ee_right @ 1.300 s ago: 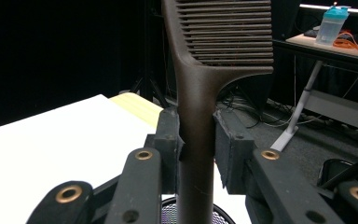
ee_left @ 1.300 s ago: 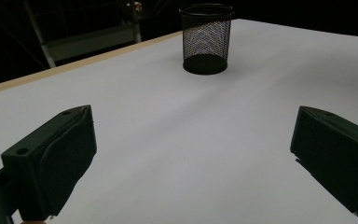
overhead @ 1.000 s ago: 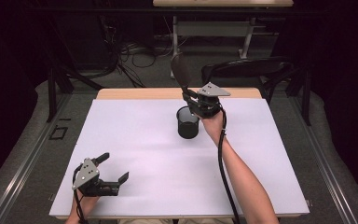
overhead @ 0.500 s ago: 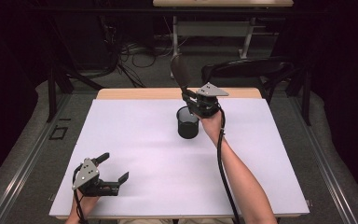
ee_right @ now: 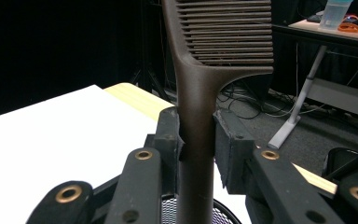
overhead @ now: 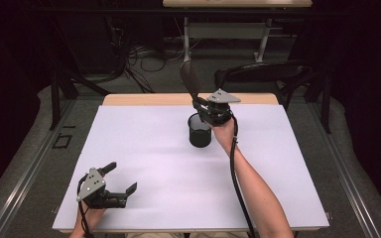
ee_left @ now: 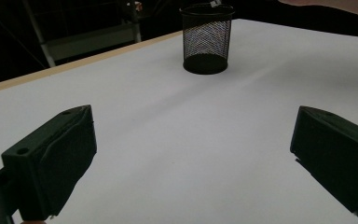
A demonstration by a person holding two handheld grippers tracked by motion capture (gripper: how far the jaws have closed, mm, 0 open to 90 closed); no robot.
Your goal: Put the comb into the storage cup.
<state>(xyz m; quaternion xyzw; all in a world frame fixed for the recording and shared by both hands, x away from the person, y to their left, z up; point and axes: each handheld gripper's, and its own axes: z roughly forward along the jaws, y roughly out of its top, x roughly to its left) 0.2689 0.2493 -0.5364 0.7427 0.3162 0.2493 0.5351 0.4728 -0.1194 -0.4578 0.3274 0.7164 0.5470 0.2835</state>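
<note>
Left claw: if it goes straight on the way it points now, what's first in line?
Most likely the mesh cup, upright ahead between the open left claw jaws. Only bare white table lies before it, though depth is hard to judge.

One dark brown plastic comb [ee_right: 200, 93], one black wire-mesh pencil cup [overhead: 200, 131] and one white-topped table [overhead: 144, 144] with a pale wooden edge — two hand-held black claws at work, the left claw [overhead: 121, 179] and the right claw [overhead: 202, 105]. Beyond the table: one black chair [overhead: 263, 74].

Comb [overhead: 190, 79] above cup [overhead: 199, 131] on table [overhead: 144, 144]
</note>
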